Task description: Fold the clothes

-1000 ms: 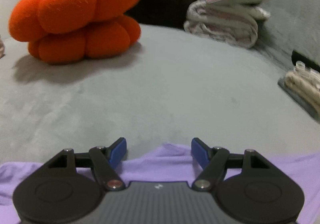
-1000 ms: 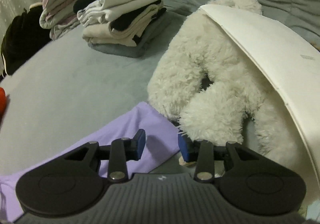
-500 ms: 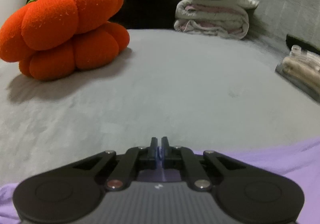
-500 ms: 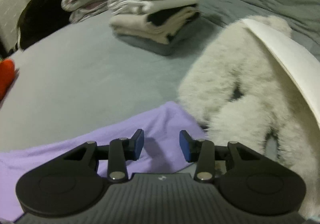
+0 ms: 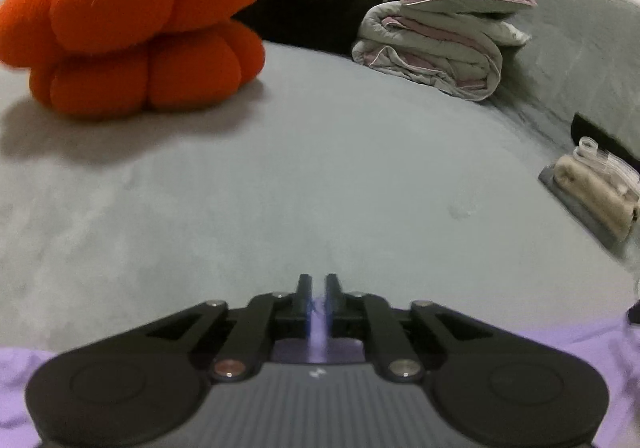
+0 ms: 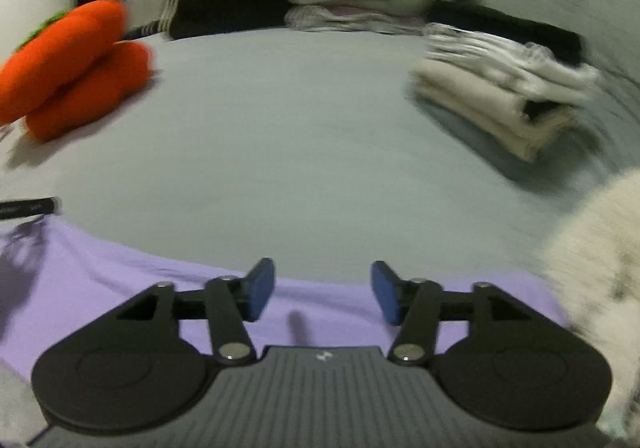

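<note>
I am working over a wide grey bed [image 5: 320, 176], and the purple garment [image 6: 100, 280] lies flat along its near edge, at six o'clock in both of my views, running from seven o'clock round to five under both claws. The stack of folded clothes [image 6: 504, 104] sits at two o'clock from my right claw, well apart from the garment, so I judge this piece is the next one for that pile and the fold has hardly begun.

The orange pumpkin cushion [image 5: 132, 24] stands at eleven o'clock from my left claw, the rolled quilt [image 5: 436, 56] at one o'clock, and the white fluffy toy [image 6: 592, 272] crowds in at four o'clock beside the garment's right end.

My right gripper [image 6: 323, 296] hangs above the cloth with its jaws spreading and nothing between them but a view of purple below. My left gripper [image 5: 319, 298] has a thin fold of purple in a narrow gap between the pads; the jaws are easing apart, and I cannot tell whether they grip it.

Next, I think, the right claw must drop onto the far hem at twelve o'clock, pinch it, and the left must pinch firmly, before both lift together.
</note>
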A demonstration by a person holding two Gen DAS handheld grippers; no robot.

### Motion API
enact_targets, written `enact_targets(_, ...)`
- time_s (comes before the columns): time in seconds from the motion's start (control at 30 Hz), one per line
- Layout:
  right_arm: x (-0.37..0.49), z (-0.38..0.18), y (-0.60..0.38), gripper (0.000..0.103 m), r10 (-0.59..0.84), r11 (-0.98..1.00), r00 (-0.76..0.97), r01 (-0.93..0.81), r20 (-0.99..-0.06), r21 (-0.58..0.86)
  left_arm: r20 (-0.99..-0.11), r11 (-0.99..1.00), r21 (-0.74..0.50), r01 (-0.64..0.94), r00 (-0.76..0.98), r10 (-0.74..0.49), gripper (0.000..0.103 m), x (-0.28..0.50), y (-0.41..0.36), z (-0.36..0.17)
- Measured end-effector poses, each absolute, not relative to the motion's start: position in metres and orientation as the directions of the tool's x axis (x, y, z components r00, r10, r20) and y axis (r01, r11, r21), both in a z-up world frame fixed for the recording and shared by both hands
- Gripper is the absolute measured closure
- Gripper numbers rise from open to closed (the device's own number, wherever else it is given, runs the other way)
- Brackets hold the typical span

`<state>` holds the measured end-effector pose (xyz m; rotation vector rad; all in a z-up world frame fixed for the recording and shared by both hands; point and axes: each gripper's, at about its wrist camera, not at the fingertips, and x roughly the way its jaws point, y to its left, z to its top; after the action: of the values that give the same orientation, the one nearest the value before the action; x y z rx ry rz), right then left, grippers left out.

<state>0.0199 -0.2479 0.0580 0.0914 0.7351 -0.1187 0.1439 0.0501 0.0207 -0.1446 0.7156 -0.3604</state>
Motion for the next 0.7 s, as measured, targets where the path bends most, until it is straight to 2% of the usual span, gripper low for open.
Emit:
enact_targets(0.03, 0.025, 0.057, -0.239, 0.042, -0.044, 0.994, 0.739, 0.098, -0.673, 0.042, -0.61, 0.928, -0.267, 0.258, 0.7, -0.37, 0.068, 0.145, 0.055, 0.021)
enact_targets(0.23, 0.051, 0.051, -0.2, 0.042, 0.12, 0.991, 0.741, -0.13, -0.661, 0.035, -0.527, 0.885, -0.406, 0.227, 0.733, -0.43, 0.059, 0.146, 0.098, 0.043)
enact_targets(0.33, 0.074, 0.046, -0.19, 0.042, 0.193, 0.976, 0.723, -0.212, -0.663, 0.052, -0.556, 0.886, -0.367, 0.283, 0.697, -0.453, 0.059, 0.148, 0.102, 0.045)
enact_targets(0.4, 0.091, 0.044, -0.182, 0.045, 0.241, 0.962, 0.707, -0.265, -0.665, 0.067, -0.606, 0.89, -0.306, 0.337, 0.652, -0.456, 0.059, 0.15, 0.095, 0.038)
enact_targets(0.47, 0.103, 0.042, -0.172, 0.061, 0.28, 0.947, 0.692, -0.313, -0.666, 0.073, -0.646, 0.883, -0.27, 0.384, 0.608, -0.462, 0.061, 0.151, 0.083, 0.029)
enact_targets(0.57, 0.113, 0.037, -0.165, 0.063, 0.296, 0.937, 0.676, -0.343, -0.675, 0.067, -0.679, 0.864, -0.218, 0.454, 0.565, -0.469, 0.064, 0.149, 0.063, 0.02)
enact_targets(0.63, 0.111, 0.037, -0.169, 0.063, 0.302, 0.935, 0.671, -0.348, -0.677, 0.073, -0.685, 0.855, -0.191, 0.483, 0.558, -0.468, 0.077, 0.146, 0.056, 0.021)
enact_targets(0.7, 0.107, 0.042, -0.175, 0.063, 0.296, 0.939, 0.688, -0.338, -0.663, 0.069, -0.685, 0.845, -0.192, 0.499, 0.548, -0.48, 0.079, 0.146, 0.054, 0.022)
